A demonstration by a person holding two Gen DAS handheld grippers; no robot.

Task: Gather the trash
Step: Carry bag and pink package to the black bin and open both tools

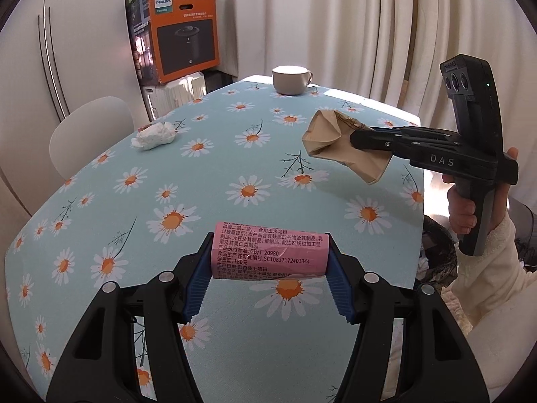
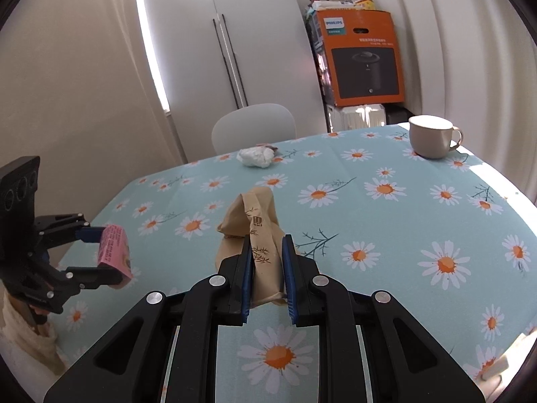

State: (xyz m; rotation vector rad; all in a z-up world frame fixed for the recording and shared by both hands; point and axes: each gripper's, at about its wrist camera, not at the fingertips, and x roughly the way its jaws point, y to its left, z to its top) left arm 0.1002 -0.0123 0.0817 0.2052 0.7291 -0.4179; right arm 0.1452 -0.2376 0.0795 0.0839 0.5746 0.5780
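My left gripper (image 1: pixel 270 252) is shut on a pink snack wrapper (image 1: pixel 268 252) with printed text, held above the daisy tablecloth (image 1: pixel 201 181). From the right wrist view the same pink wrapper (image 2: pixel 114 252) hangs in the left gripper (image 2: pixel 105 252) at the left edge. My right gripper (image 2: pixel 266 245) is shut on a crumpled brown paper bag (image 2: pixel 250 215), lifted off the table. In the left wrist view the brown bag (image 1: pixel 335 147) sits in the right gripper (image 1: pixel 355 139) at the right. A crumpled white tissue (image 1: pixel 154 136) (image 2: pixel 255 157) lies on the table's far side.
A beige cup (image 1: pixel 290 80) (image 2: pixel 433 140) stands near the table's far edge. A white chair (image 1: pixel 90 131) (image 2: pixel 255 124) is behind the table. An orange Philips box (image 1: pixel 183 37) (image 2: pixel 362 57) is stacked by the curtains. A person's hand and cream sleeve (image 1: pixel 483 255) hold the right gripper.
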